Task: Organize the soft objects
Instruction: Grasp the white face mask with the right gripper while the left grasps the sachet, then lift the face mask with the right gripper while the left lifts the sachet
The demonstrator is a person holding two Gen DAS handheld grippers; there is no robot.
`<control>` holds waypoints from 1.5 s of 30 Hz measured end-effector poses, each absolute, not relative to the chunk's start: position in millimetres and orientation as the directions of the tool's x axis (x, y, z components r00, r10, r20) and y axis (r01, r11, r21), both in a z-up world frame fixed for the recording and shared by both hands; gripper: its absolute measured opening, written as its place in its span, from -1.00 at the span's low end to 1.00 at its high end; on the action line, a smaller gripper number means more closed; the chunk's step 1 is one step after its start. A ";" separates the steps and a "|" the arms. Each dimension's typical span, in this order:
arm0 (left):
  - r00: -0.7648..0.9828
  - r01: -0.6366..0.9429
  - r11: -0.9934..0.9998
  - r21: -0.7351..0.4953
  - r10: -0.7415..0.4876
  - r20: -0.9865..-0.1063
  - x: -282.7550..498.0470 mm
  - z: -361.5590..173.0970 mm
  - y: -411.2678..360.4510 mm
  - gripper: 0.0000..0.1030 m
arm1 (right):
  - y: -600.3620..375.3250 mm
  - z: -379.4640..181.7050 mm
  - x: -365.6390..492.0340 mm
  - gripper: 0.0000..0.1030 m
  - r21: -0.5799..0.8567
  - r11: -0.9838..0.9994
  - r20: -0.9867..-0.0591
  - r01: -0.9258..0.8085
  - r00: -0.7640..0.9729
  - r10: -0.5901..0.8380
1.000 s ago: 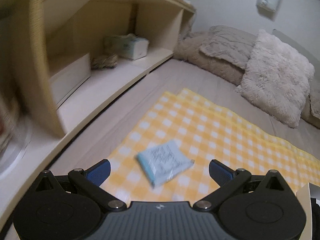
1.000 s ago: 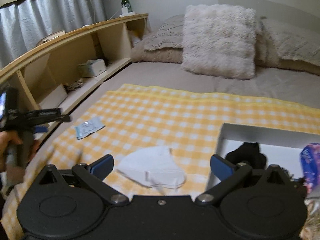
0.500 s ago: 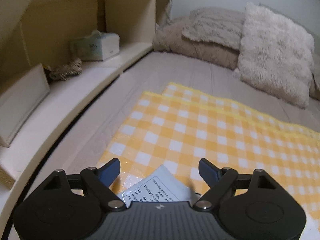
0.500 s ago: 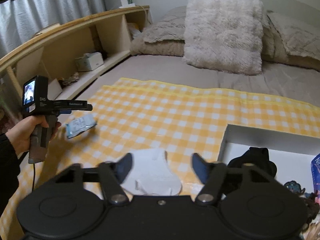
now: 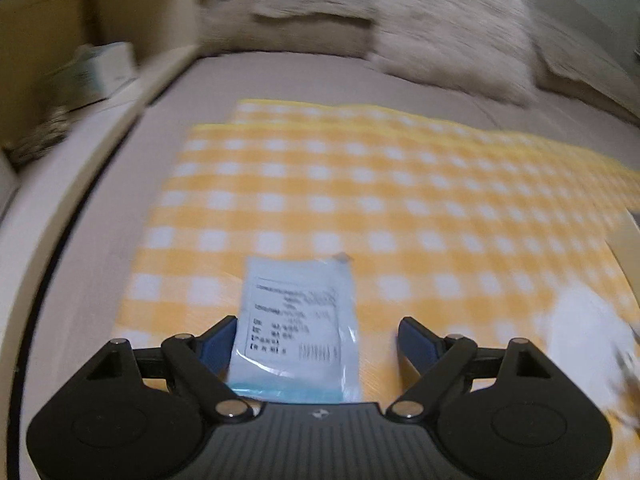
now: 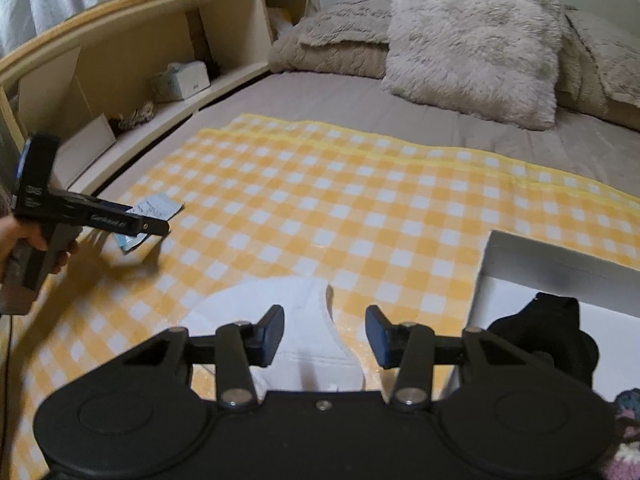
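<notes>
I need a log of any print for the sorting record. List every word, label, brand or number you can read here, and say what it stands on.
Nothing here can be read.
Light blue packet, between the open left tool's fingers: black rows of print and a barcode-like strip, blurred.
Left tool's side, seen from the right wrist: pale lettering, too small to make out.
Tissue box on the shelf: markings too small.

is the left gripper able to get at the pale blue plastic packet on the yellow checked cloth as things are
Probably yes: the left gripper is open, with the pale blue plastic packet lying flat between its fingers and nothing over it.
</notes>
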State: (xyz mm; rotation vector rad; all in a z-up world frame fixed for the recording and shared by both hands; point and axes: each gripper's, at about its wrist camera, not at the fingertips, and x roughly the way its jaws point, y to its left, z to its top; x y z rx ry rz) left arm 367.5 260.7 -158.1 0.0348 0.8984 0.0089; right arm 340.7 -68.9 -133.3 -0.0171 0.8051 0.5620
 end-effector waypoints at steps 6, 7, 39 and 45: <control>0.602 0.051 0.995 0.088 0.040 -0.798 357.0 -161.9 234.3 0.68 | -59.8 -139.2 334.1 0.92 0.191 0.835 -0.670 -0.517 0.552 0.495; 0.601 0.032 0.996 0.086 0.050 -0.798 356.7 -162.9 234.5 0.69 | -57.1 -138.6 332.3 0.92 0.187 0.819 -0.667 -0.542 0.542 0.511; 0.622 -0.161 0.981 0.110 0.187 -0.760 363.3 -156.7 224.6 -0.25 | -9.0 -165.6 332.5 -0.68 0.100 0.696 -0.797 -0.711 0.361 0.484; 0.621 -0.142 0.983 0.118 0.181 -0.763 351.9 -153.5 219.9 -0.26 | -2.7 -162.3 324.0 -0.89 0.054 0.697 -0.795 -0.715 0.391 0.464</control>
